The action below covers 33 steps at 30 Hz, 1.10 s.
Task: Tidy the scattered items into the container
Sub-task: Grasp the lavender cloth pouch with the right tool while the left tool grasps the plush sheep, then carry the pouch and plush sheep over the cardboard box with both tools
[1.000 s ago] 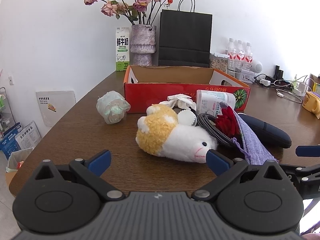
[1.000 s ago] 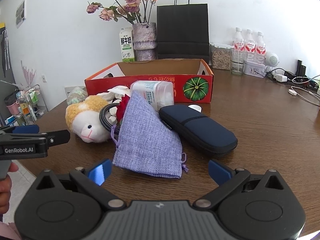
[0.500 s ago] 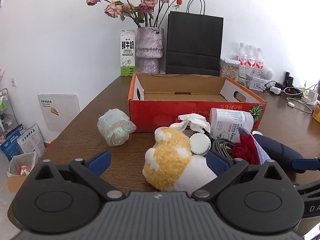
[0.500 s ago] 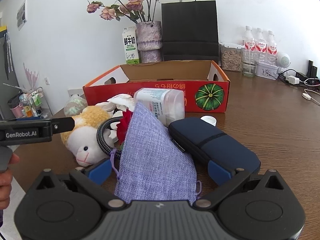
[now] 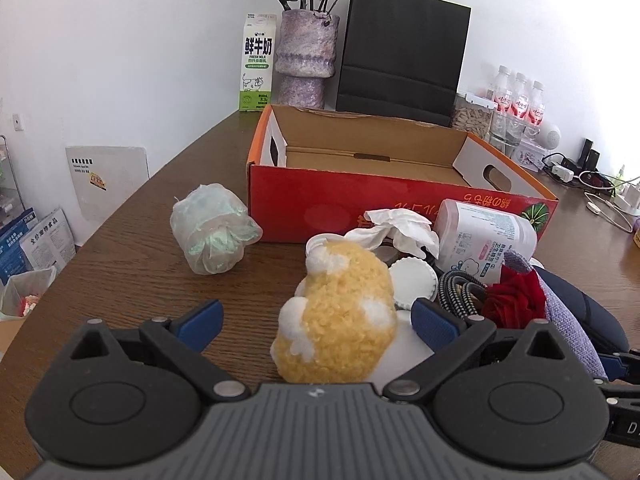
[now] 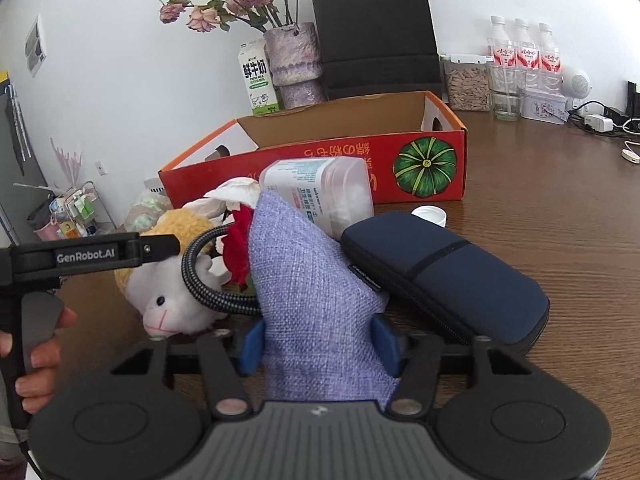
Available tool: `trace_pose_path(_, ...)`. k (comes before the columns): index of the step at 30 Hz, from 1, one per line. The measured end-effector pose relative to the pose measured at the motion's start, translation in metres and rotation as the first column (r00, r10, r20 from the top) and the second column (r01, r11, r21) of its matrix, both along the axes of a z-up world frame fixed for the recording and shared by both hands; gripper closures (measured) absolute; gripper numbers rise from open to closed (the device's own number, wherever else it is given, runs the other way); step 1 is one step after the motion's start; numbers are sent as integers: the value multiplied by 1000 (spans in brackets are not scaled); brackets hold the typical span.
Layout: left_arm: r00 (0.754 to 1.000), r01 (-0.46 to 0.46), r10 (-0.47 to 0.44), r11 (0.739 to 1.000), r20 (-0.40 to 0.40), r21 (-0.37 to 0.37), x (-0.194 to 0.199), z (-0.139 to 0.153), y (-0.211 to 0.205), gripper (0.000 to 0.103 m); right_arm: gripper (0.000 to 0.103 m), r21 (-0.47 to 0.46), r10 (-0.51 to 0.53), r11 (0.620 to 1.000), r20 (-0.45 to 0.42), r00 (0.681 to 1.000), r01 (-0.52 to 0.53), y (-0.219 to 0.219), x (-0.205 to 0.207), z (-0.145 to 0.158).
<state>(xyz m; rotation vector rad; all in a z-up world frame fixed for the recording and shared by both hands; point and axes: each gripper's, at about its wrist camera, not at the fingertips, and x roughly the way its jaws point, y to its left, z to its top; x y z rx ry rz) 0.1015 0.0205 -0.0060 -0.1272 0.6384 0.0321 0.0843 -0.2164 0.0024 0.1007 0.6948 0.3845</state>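
An open red cardboard box [image 5: 352, 212] stands empty behind a pile of items; it also shows in the right wrist view [image 6: 320, 156]. My left gripper [image 5: 316, 322] is open, its jaws either side of a yellow and white plush toy [image 5: 340, 324]. My right gripper [image 6: 320, 342] is shut on a purple cloth pouch [image 6: 316, 292]. The pile holds a white bottle [image 6: 320, 192], a navy case [image 6: 444, 276], a striped cable [image 6: 200, 276], a red flower [image 5: 516, 300], tissue [image 5: 400, 228] and a white cap [image 5: 412, 280].
A wrapped green and white bundle [image 5: 212, 228] lies left of the box. Behind the box stand a milk carton [image 5: 258, 64], a vase of flowers [image 5: 304, 60] and a black paper bag [image 5: 404, 52]. Bottles, jars and chargers [image 6: 520, 72] line the back right. Another white cap [image 6: 428, 215] lies by the case.
Both grippers moved forward into the pile. The right jaws closed on the purple pouch. The left jaws now straddle the plush toy.
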Motion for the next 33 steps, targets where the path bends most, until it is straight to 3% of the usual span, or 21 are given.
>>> trace_pose_path(4, 999, 32, -34, 996, -31, -84, 7, -6, 6, 24, 70, 25, -13, 1000, 2, 1000, 13, -7, -1, 2)
trace_pose_path(5, 998, 39, -43, 993, -40, -112, 9, -8, 8, 35, 71, 31, -13, 999, 5, 1000, 13, -8, -2, 3)
trace_pose_path(8, 999, 26, -30, 993, -36, -114, 7, -5, 8, 45, 74, 39, -12, 999, 24, 1000, 11, -10, -5, 8)
trace_pose_path(15, 1000, 16, -18, 992, -10, -122, -7, 2, 9, 52, 87, 63, -18, 998, 76, 997, 13, -15, -11, 19)
trace_pose_path(28, 996, 5, 7, 992, 93, -127, -33, 30, 17, 53, 88, 75, -17, 997, 166, 986, 5, -17, -19, 38)
trace_pose_path(33, 986, -2, 6, 1000, 164, -21, -39, 41, 8, 53, 88, 71, -13, 997, 181, 983, 0, -15, -18, 41)
